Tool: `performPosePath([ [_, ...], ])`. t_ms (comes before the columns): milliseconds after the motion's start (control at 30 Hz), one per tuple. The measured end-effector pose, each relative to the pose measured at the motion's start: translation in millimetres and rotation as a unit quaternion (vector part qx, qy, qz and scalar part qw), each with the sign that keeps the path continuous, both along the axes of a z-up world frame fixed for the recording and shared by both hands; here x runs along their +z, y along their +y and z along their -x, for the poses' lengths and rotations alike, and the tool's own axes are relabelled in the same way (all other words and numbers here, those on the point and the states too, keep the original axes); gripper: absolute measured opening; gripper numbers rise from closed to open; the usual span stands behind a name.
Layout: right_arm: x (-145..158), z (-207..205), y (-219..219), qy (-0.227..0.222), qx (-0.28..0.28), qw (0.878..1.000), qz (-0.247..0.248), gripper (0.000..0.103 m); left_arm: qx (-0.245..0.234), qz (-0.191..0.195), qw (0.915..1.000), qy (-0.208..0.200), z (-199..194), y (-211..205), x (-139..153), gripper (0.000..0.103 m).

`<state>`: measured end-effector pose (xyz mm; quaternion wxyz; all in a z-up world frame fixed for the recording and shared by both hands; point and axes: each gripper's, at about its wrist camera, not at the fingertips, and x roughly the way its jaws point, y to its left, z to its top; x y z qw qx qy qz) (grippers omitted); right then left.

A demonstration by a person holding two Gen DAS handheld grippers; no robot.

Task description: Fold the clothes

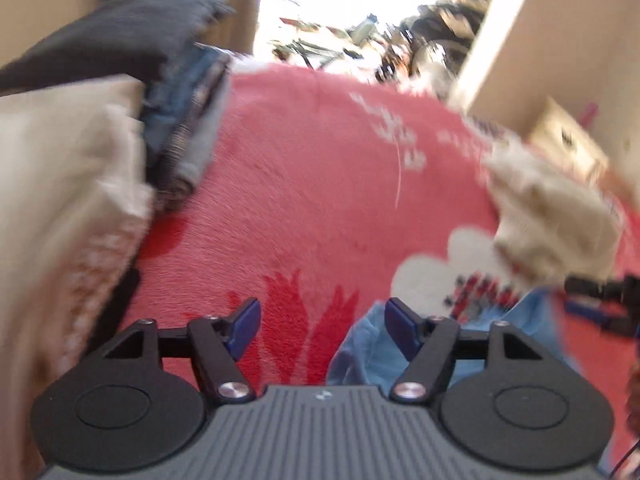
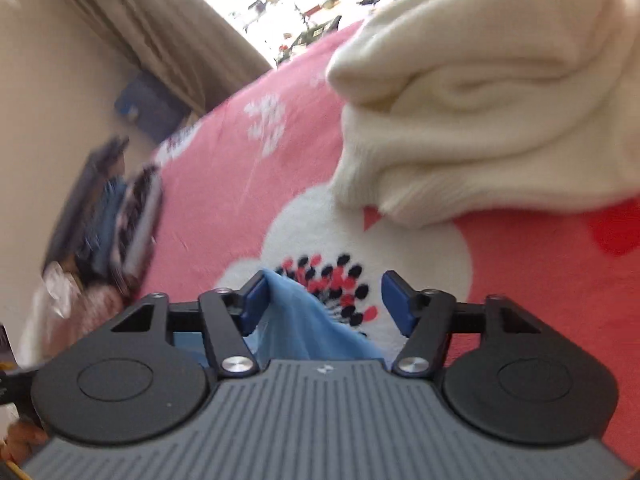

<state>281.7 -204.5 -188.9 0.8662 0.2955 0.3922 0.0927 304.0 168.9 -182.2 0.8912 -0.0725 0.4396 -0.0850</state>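
Looking down both wrist views we see a pink blanket (image 1: pixel 320 168) with white and red flower prints covering the surface. Our left gripper (image 1: pixel 322 328) has its blue pads well apart — nothing clamped; the light blue garment (image 1: pixel 368 356) lies crumpled just under and beside its right finger, touching the pad or not we cannot tell. Our right gripper (image 2: pixel 324 304) is also spread wide, and the same light blue garment (image 2: pixel 296 320) bunches up between its fingers, against the left pad, free of the right one. A cream knit garment (image 2: pixel 480 112) sits rumpled on the blanket, far right in the right view, just beyond the white flower print. In the left view a stack of folded clothes (image 1: pixel 188 120) — denim and dark pieces — lies far left, with a pale cloth (image 1: pixel 68 168) nearer beside it. Beige curtain (image 2: pixel 152 28) hangs at the far left. Both frames are motion-blurred, so fine detail is lost
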Motion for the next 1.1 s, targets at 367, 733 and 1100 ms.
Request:
performPosePath([
  [367, 75.0, 89.0, 7.2, -0.022, 0.005, 0.999, -0.031, 0.072, -0.012, 0.014, 0.9995, -0.027, 111.3, 54.7, 91.0, 0.075],
  [733, 50.6, 226.0, 154.7, 0.026, 0.204, 0.979, -0.016, 0.059, -0.223, -0.203, 0.9525, -0.045, 302.1, 17.0, 3.9, 0.069],
  [1100, -7.5, 215.2, 215.1, 0.072, 0.222, 0.968, 0.097, 0.054, -0.278, -0.286, 0.9087, -0.121, 314.8, -23.8, -59.6, 0.065],
])
